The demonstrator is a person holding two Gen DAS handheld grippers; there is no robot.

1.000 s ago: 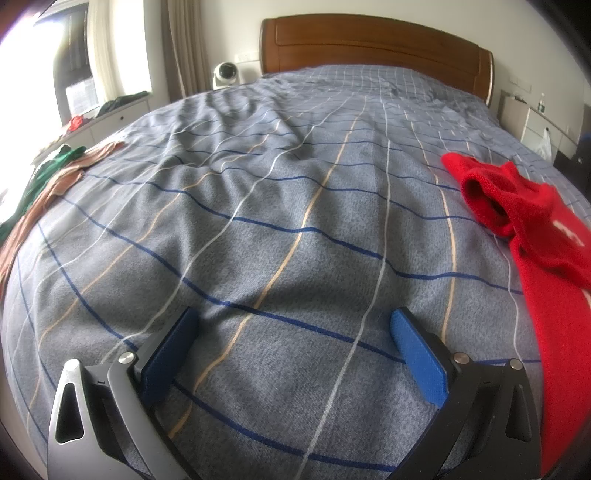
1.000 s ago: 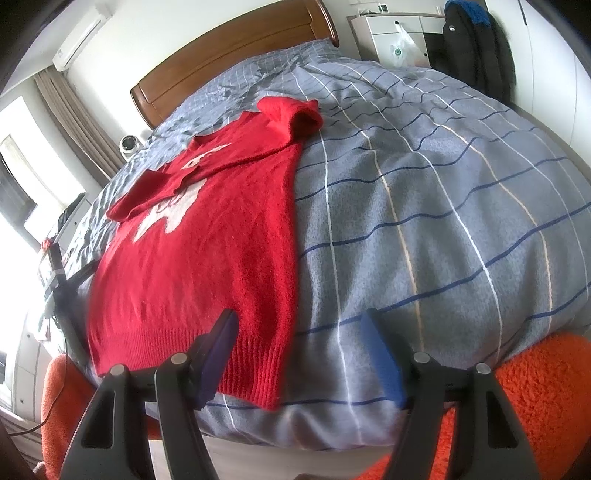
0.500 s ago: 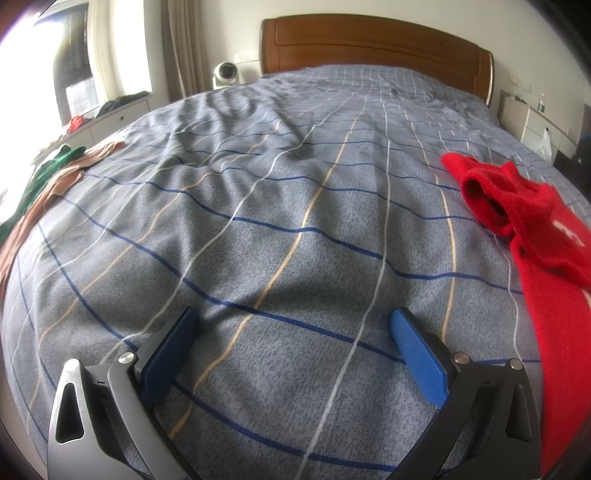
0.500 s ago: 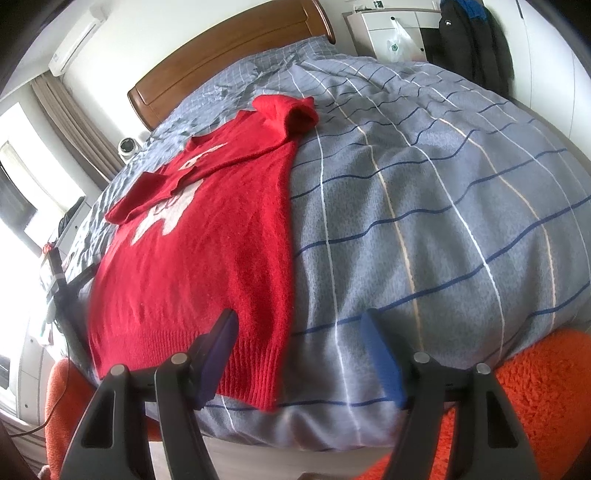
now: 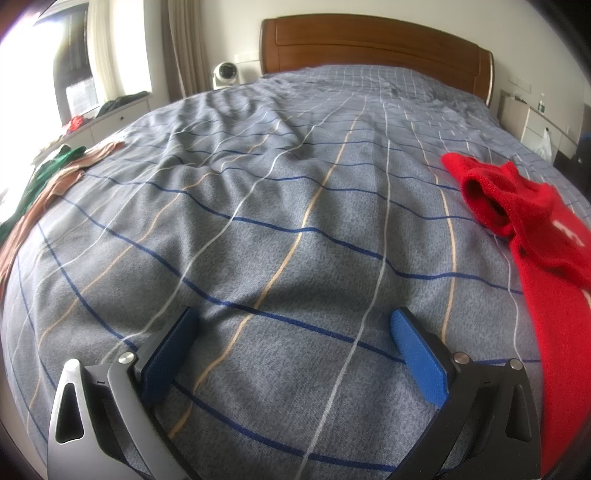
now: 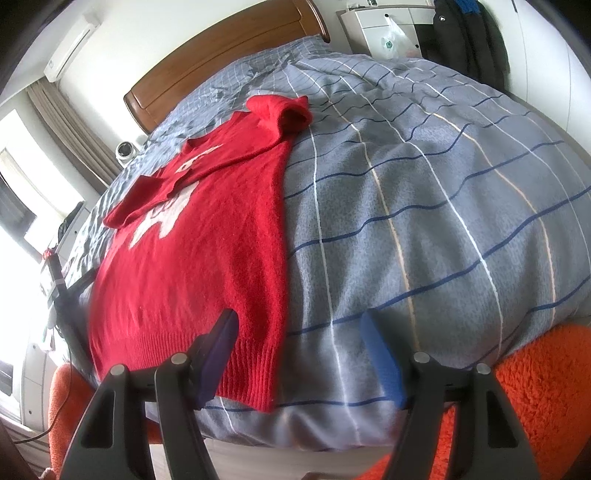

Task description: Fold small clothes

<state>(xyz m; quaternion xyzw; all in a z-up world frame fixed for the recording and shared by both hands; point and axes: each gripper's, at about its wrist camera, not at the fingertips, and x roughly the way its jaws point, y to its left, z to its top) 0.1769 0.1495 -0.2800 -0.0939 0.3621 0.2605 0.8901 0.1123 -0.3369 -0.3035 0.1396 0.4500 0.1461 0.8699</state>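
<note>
A red knitted sweater (image 6: 207,243) with a white figure lies flat on the grey checked bedspread (image 6: 424,206), hem toward me, both sleeves folded over the chest. My right gripper (image 6: 299,321) is open and empty just above the hem's right corner, with the corner between its fingers. In the left wrist view the sweater (image 5: 546,258) lies at the right edge. My left gripper (image 5: 291,325) is open and empty over bare bedspread (image 5: 258,184), left of the sweater.
Green and tan clothes (image 5: 48,177) lie at the bed's left edge. A wooden headboard (image 5: 369,44) stands at the far end. An orange fluffy rug (image 6: 535,398) lies below the bed's near edge. A white cabinet (image 6: 384,29) and dark coats (image 6: 469,37) stand at right.
My right gripper has shifted slightly right along the hem, so the sweater sits further left in its view. My left gripper has not visibly moved.
</note>
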